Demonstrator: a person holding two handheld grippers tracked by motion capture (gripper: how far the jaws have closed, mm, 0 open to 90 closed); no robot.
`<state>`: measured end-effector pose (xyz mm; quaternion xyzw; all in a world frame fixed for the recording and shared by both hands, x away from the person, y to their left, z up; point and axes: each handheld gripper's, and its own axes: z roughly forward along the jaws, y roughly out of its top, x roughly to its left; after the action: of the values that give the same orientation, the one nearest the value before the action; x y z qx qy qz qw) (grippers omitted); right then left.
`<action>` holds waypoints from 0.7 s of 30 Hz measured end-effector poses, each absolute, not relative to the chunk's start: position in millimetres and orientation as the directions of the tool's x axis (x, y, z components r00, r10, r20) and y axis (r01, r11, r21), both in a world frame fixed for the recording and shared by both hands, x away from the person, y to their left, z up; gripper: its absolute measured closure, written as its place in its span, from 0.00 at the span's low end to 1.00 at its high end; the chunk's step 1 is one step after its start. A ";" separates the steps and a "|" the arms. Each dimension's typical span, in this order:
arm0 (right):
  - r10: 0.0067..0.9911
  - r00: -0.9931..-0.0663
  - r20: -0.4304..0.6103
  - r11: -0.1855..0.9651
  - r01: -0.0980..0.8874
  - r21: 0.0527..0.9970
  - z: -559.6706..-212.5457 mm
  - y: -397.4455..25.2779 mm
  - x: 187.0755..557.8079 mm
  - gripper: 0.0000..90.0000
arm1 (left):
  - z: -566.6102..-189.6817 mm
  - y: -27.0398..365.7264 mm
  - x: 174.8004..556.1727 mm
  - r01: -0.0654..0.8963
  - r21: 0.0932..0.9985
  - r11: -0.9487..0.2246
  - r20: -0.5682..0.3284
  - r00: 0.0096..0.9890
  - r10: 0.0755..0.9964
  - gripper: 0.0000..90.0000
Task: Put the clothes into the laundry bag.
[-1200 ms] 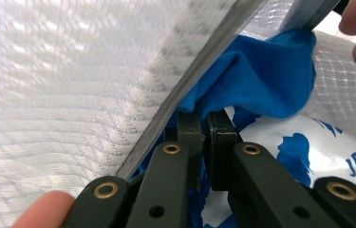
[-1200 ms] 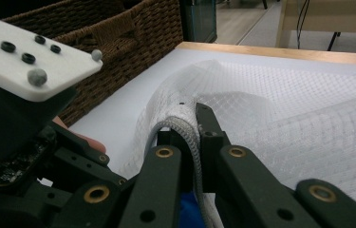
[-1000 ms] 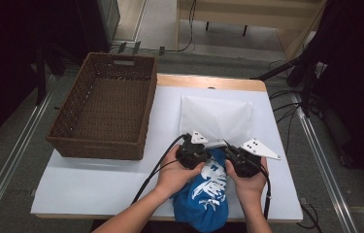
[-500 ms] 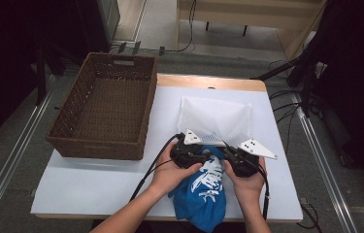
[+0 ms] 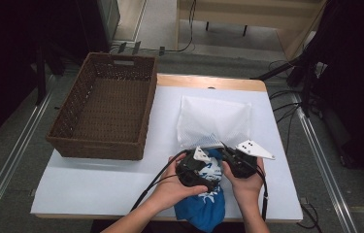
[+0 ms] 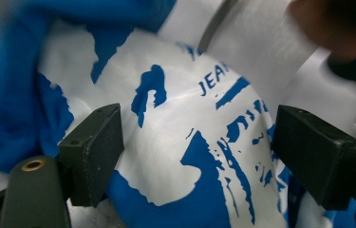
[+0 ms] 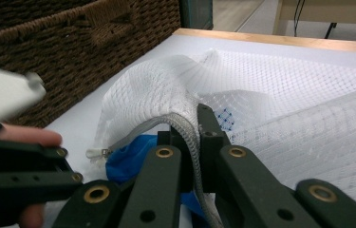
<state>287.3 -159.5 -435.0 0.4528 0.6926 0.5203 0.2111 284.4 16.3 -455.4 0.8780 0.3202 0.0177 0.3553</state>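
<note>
A blue garment with a white print (image 5: pixel 204 208) lies bunched at the table's front edge, its top end at the mouth of a white mesh bag (image 5: pixel 213 121). My left gripper (image 5: pixel 204 171) hovers over the garment. In the left gripper view its jaws stand wide apart, so the left gripper (image 6: pixel 199 142) is open, with the printed cloth (image 6: pixel 175 128) just beyond it. My right gripper (image 7: pixel 192 128) is shut on the mesh bag's zippered rim (image 7: pixel 185 126) and lifts it. Blue cloth (image 7: pixel 128 161) shows under the raised rim. The right gripper (image 5: pixel 224 149) sits beside the left one.
A brown wicker basket (image 5: pixel 102 145) with nothing in it stands on the left half of the white table (image 5: pixel 97 184). Cables trail from both grippers toward the front edge. A wooden bench and dark equipment stand beyond the table.
The left gripper has shifted slightly toward the front edge, over the garment. The right gripper still holds the bag's rim, and the bag's near edge sits a little closer to the hands.
</note>
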 end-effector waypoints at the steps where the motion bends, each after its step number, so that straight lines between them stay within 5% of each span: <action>1: 0.847 -0.501 0.176 0.052 0.407 0.912 -435.5 -159.2 287.2 1.00 | -457.1 16.2 283.2 0.538 0.641 -0.548 -0.168 0.795 0.583 0.29; 6: 0.843 -0.506 0.183 0.057 0.422 0.905 -439.5 -155.9 286.7 1.00 | -448.1 23.7 285.6 0.546 0.658 -0.519 -0.215 0.797 0.565 0.79; 8: 0.838 -0.513 0.183 0.061 0.423 0.904 -439.2 -153.5 285.8 1.00 | -440.1 30.7 288.6 0.583 0.675 -0.452 -0.281 0.770 0.573 0.85; 15: 0.826 -0.536 0.175 0.052 0.381 0.923 -422.6 -145.5 277.0 1.00 | -413.2 47.8 298.9 0.604 0.748 -0.275 -0.372 0.725 0.579 0.88; 21: 0.823 -0.541 0.175 0.049 0.374 0.926 -419.6 -146.2 275.6 1.00 | -452.3 35.9 318.0 0.613 0.694 -0.377 -0.271 0.708 0.652 0.80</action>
<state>275.6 -146.2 -419.6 0.4314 0.6935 0.5379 0.2086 318.0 35.9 -452.3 0.8293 0.3814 0.0238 0.4077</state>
